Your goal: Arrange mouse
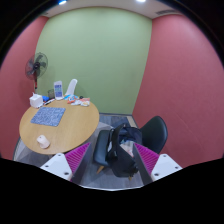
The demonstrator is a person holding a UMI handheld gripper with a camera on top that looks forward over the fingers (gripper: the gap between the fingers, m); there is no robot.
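My gripper (112, 158) is raised well above the floor, short of the round wooden table (75, 125). A dark, black mouse (120, 150) sits between the two fingers, whose magenta pads (80, 156) press it from either side. The mouse fills the gap between the fingers, and its lower part is hidden by them. On the table beyond the fingers lies a blue patterned mouse mat (48, 117).
A black chair (154, 129) stands just right of the table, beyond the right finger. A standing fan (38, 66) is behind the table. Small white boxes (38, 100), a bottle (72, 88) and a pale small item (43, 141) lie on the table.
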